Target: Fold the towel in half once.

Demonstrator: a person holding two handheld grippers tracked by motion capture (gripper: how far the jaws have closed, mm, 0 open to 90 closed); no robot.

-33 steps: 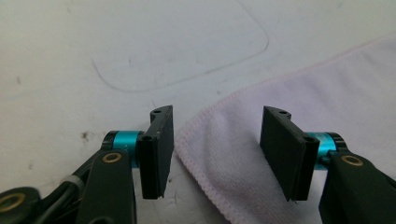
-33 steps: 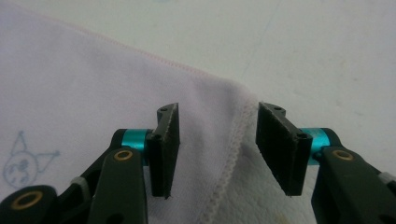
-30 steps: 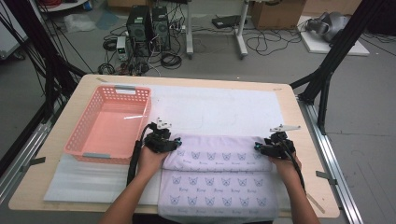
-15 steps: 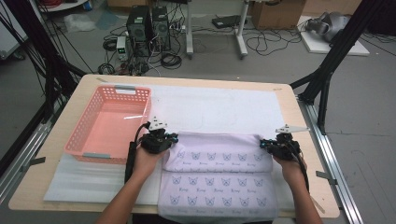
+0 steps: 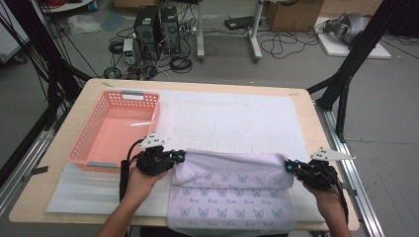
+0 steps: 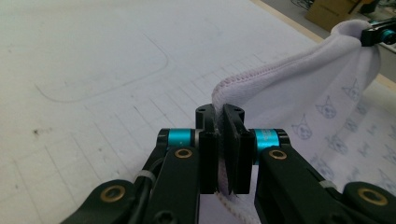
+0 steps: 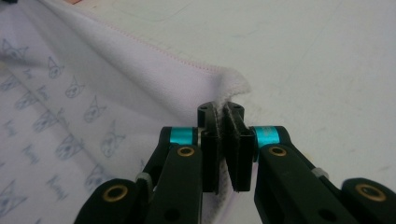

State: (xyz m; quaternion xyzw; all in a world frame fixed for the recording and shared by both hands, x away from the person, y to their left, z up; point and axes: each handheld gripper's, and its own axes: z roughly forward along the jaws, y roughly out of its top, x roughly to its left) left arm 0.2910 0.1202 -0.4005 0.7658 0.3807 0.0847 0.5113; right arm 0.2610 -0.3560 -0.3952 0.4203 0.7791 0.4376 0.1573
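Both grippers, left [image 5: 179, 157] and right [image 5: 288, 166], pinch the towel's [image 5: 232, 197] far corners (fingers clenched); lift evenly, fold toward yourself.

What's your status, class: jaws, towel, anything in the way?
Left gripper and right gripper shut on far towel corners. Far edge raised off mat. Basket to the left, clear of towel.

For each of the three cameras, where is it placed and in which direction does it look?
High view: above the person's side, facing forward and down on the table; forearms, left gripper, right gripper.
Left gripper view: on that gripper, along jaws shut on the towel.
Right gripper view: on that gripper, along jaws shut on another corner.
All share the towel and white mat.
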